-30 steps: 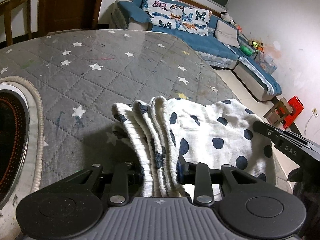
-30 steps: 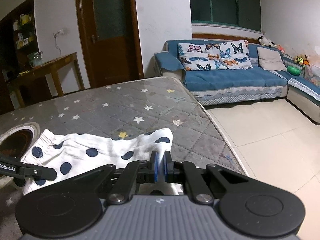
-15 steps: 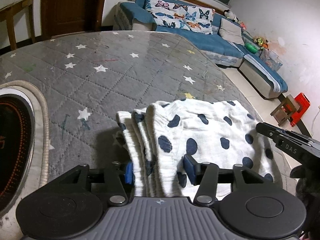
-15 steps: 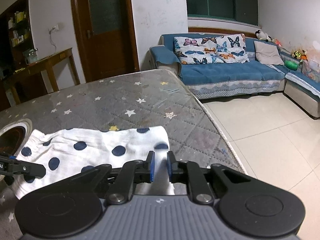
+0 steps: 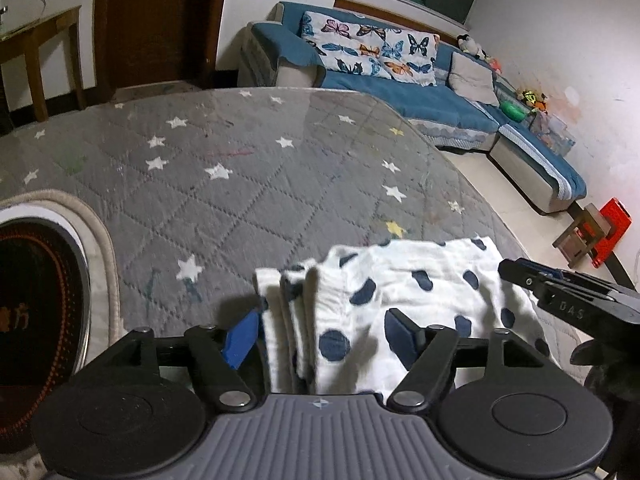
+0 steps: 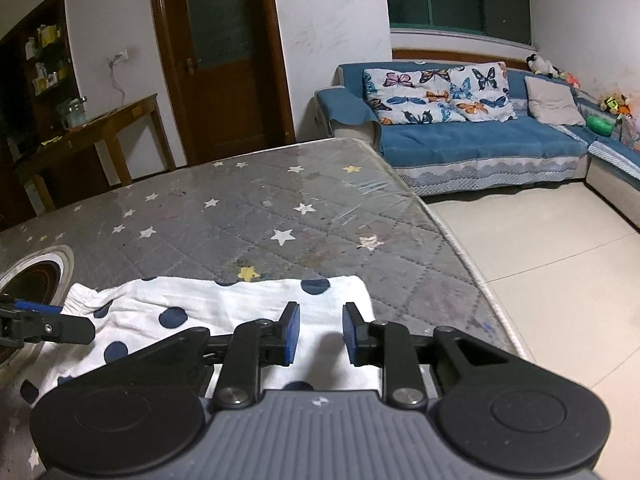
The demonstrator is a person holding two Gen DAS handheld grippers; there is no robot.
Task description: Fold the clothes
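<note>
A white garment with navy dots (image 5: 420, 292) lies folded flat on the grey star-patterned mattress (image 5: 240, 184), its layered waistband edge at the left. My left gripper (image 5: 322, 336) is opening, and that layered edge sits between its blue pads without being pressed. In the right wrist view the garment (image 6: 224, 304) lies near the mattress's (image 6: 240, 232) right edge. My right gripper (image 6: 322, 334) is opening just over the garment's right end, and its pads do not pinch the cloth. Each gripper shows in the other's view: the right gripper (image 5: 560, 300) and the left gripper (image 6: 40, 324).
A round dark object with a pale rim (image 5: 40, 300) sits on the mattress to the left of the garment. The mattress's right edge (image 6: 480, 280) drops to a tiled floor. A blue sofa (image 6: 480, 136) and a wooden side table (image 6: 100, 128) stand beyond.
Both grippers' jaws have spread apart and let go of the garment. The bunched waistband edge has dropped and now lies flatter on the mattress.
</note>
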